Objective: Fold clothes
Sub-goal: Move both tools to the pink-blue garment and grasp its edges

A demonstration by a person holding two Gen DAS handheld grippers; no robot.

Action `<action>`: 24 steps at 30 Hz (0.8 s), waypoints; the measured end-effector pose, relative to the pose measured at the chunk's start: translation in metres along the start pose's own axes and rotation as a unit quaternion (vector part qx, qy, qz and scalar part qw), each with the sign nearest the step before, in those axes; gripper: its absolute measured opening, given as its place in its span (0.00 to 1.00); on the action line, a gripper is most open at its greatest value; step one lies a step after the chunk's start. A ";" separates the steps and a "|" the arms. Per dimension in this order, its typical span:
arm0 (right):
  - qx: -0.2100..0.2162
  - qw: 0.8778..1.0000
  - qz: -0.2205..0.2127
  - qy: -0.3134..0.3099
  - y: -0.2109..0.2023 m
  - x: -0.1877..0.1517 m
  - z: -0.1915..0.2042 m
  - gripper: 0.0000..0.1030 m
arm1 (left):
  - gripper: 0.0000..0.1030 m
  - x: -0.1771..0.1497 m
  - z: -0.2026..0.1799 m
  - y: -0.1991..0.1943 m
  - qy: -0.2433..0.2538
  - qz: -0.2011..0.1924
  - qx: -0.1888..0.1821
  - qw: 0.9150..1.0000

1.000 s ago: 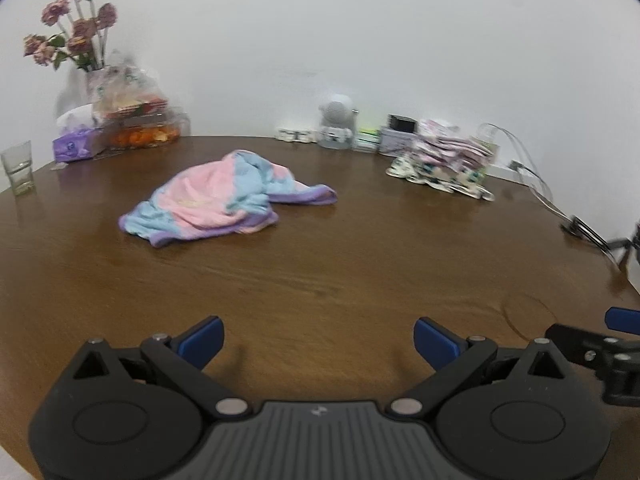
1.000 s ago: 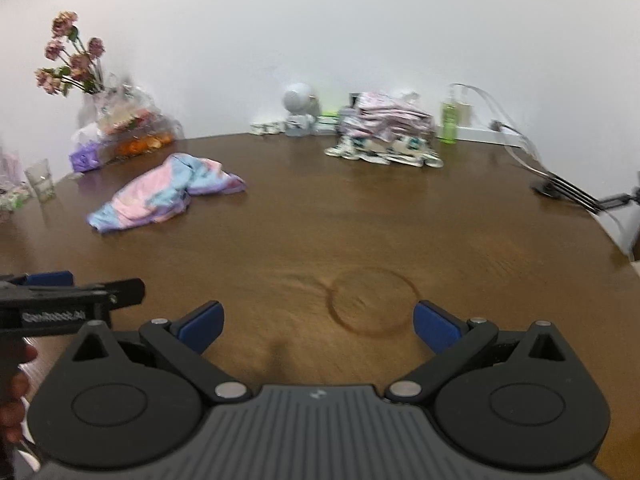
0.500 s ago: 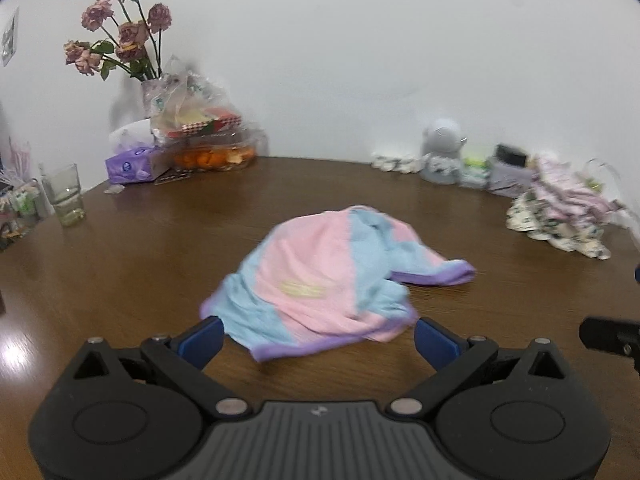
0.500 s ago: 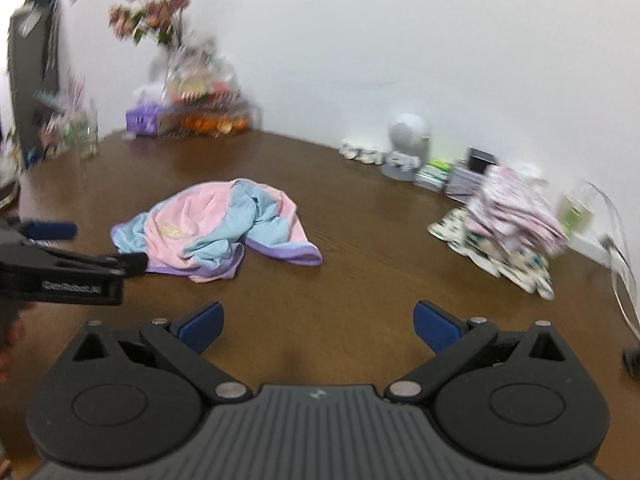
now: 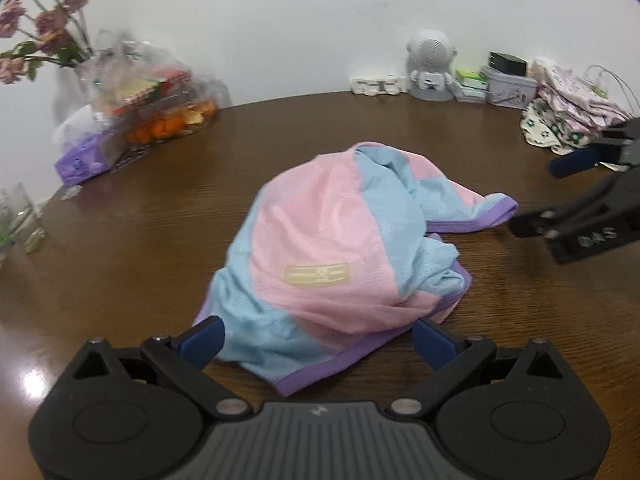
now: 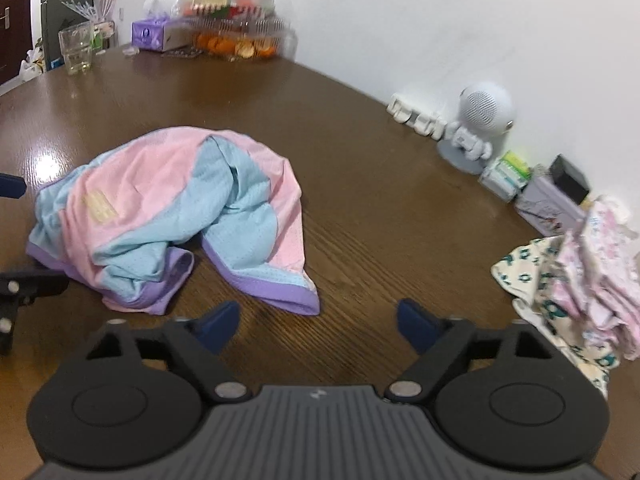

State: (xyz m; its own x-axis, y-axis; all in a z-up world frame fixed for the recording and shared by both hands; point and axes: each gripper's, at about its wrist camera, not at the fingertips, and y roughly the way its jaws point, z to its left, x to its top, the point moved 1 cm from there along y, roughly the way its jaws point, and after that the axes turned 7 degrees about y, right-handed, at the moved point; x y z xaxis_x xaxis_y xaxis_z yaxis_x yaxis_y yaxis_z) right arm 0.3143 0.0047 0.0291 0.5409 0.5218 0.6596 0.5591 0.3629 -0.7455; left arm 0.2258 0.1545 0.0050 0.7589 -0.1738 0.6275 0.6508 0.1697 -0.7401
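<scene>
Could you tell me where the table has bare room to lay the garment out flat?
Bare wood lies between the pink-and-blue garment and the stacked clothes, and left of it toward the glass. The wall edge is crowded: speaker, boxes, fruit bag.

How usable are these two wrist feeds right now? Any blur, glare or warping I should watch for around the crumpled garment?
Left wrist: pink-and-blue garment fairly sharp, flowers and snack bag smeared, fisheye bows the table edge, small glare spot lower left. Right wrist: bright glare patch on the wood left of the garment, folded pile blurred at the right rim, far wall curved.
</scene>
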 end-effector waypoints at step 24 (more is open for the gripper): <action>0.042 0.993 -0.071 0.087 -0.062 0.006 -0.049 0.03 | 0.06 0.023 -0.002 -0.072 0.076 -0.072 -0.099 0.990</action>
State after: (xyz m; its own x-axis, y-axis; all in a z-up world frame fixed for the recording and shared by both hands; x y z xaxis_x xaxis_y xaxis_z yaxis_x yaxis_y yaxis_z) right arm 0.3135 -0.0523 0.0844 0.5646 0.3232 0.7595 0.5864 0.4905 -0.6446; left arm 0.1967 0.1359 0.0723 0.6360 -0.3293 0.6979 0.7239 -0.0586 -0.6874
